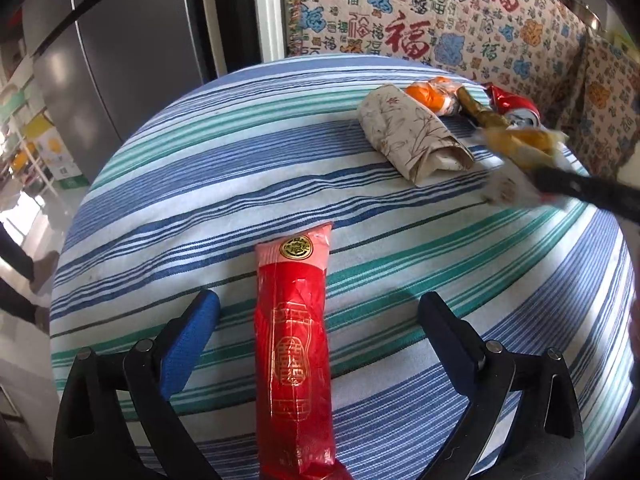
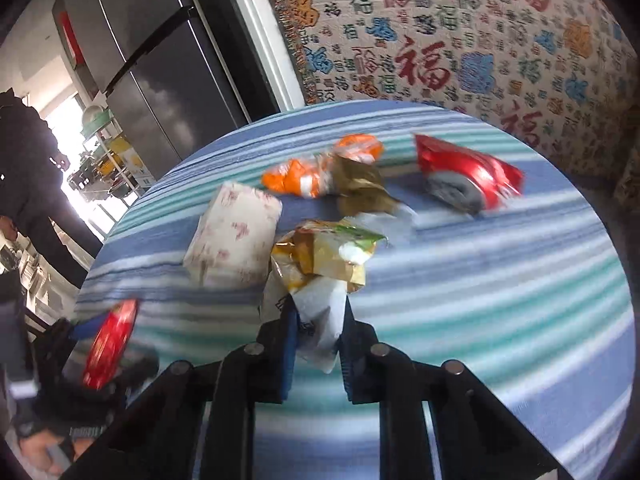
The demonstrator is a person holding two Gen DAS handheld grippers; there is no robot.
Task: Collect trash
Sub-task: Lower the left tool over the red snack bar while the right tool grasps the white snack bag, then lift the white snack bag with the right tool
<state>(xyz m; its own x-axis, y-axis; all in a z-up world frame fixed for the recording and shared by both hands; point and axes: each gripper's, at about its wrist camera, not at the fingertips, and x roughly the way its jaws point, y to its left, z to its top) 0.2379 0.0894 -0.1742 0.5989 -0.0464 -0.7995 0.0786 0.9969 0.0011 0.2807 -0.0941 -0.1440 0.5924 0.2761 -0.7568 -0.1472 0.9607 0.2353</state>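
Observation:
A long red packet (image 1: 294, 340) lies on the striped tablecloth (image 1: 200, 200) between the fingers of my left gripper (image 1: 320, 304), which is open with its pads clear of the packet. My right gripper (image 2: 319, 308) is shut on a crumpled yellow and white wrapper (image 2: 324, 256), which also shows blurred in the left wrist view (image 1: 520, 148). Further back lie a beige flowered packet (image 2: 234, 234), an orange wrapper (image 2: 304, 178), a gold wrapper (image 2: 360, 188) and a red foil wrapper (image 2: 468, 172).
The round table ends close behind the trash, against a sofa cover with printed characters (image 1: 440, 20). A dark fridge (image 1: 120, 60) stands at the back left. A person in dark clothes (image 2: 28, 168) is at the far left.

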